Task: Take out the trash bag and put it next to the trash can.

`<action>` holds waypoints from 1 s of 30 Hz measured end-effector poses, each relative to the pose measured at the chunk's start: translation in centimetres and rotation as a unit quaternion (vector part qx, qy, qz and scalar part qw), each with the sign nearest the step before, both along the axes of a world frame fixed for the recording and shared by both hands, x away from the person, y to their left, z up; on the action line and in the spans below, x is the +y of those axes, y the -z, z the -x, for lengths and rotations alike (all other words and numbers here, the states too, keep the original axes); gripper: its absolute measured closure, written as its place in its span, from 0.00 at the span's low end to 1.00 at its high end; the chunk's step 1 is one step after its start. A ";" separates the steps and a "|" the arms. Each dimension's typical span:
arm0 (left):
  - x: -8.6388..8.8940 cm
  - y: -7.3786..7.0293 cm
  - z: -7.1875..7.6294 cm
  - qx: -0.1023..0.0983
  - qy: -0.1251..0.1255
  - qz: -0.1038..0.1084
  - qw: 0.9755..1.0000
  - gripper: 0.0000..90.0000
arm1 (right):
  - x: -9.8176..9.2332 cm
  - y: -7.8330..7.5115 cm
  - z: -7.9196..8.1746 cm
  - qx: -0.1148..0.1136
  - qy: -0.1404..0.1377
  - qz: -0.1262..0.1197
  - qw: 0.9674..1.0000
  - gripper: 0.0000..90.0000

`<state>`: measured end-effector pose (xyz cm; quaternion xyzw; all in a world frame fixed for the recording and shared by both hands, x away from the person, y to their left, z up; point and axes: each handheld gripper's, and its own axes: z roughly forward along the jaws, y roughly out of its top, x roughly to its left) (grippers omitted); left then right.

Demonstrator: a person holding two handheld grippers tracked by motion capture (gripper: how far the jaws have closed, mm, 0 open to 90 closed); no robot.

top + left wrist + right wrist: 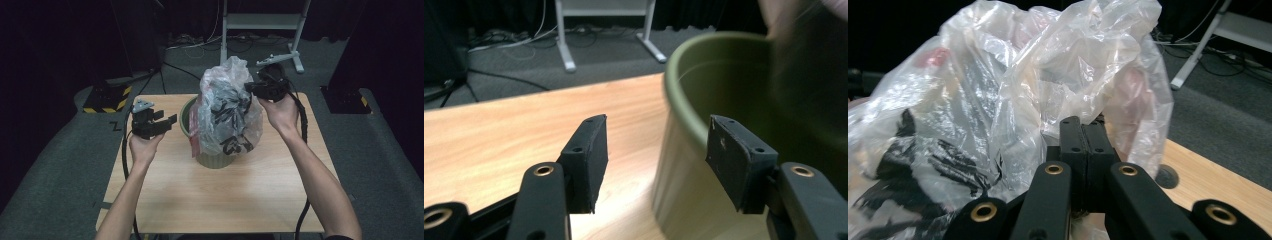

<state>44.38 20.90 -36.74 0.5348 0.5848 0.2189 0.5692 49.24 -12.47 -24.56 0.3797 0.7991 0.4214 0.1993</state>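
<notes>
A clear plastic bag (227, 110) with black print and some red stands tall out of a green bin (215, 160) at the middle of the wooden table (225, 200). My right gripper (251, 88) is at the bag's upper right edge, shut on a fold of the film. In the right gripper view its jaws (1087, 127) are pressed together with the crumpled bag (998, 100) bunched around them. My left gripper (167, 118) hovers just left of the bin, open and empty. In the left gripper view its jaws (656, 145) straddle the bin's rim (684, 90) without touching it.
A white metal stand (260, 22) and loose cables sit on the grey floor behind the table. A base with yellow-black stripes (107, 102) lies off the table's far left corner. A round cable hole (1166, 177) is in the tabletop near the bag.
</notes>
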 end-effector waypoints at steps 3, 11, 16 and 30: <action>0.5 1.5 0.0 0.018 -0.004 -0.014 1.000 0.46 | -1.0 -0.4 0.3 -0.006 0.006 -0.005 1.000 1.00; 1.7 6.4 -0.1 0.059 -0.031 -0.035 0.997 0.46 | -3.3 -1.4 1.3 -0.018 0.023 -0.003 1.000 1.00; 2.5 9.4 -0.1 0.086 -0.053 -0.039 0.994 0.45 | -4.9 -1.6 1.7 -0.022 0.036 -0.010 0.999 1.00; 2.9 14.1 -0.2 0.128 -0.069 -0.086 0.986 0.41 | -9.0 -2.8 3.2 -0.041 0.072 -0.005 0.997 1.00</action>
